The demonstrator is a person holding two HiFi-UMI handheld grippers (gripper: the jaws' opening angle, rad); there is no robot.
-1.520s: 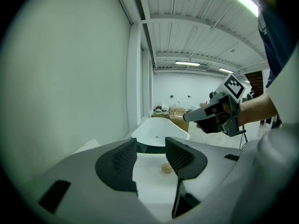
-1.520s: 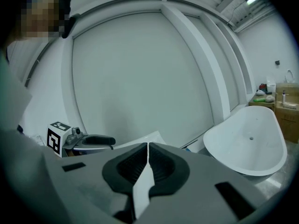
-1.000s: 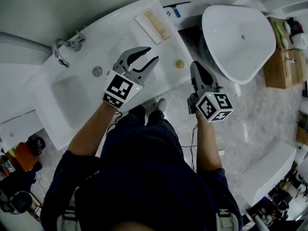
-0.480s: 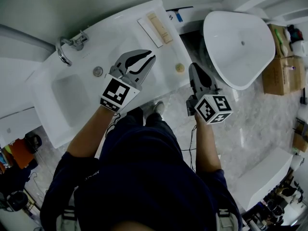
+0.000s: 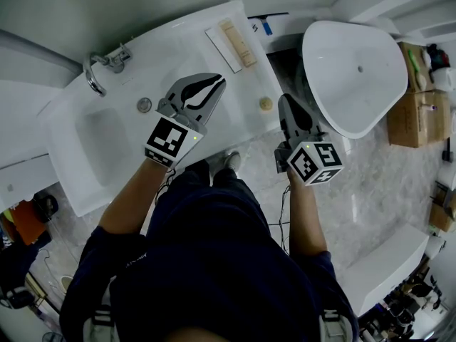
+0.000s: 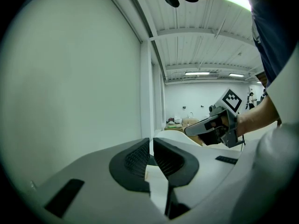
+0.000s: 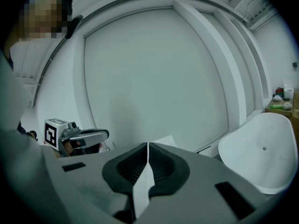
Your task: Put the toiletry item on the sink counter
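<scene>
On the white sink counter, a long flat pack with a beige item lies at the far right corner. A small round beige piece sits near the counter's right edge. My left gripper hovers over the middle of the counter. Its jaws have just been closing and now meet at the tips with nothing between them. My right gripper hangs shut and empty just off the counter's right edge, close to the round piece.
A chrome faucet, a drain knob and the sunken basin take up the counter's left half. A large white tub-like fixture stands to the right, with cardboard boxes beyond it.
The left gripper's jaws have gone from wide open to closed, with nothing taken between them, and it rose slightly. The right gripper has stayed put.
</scene>
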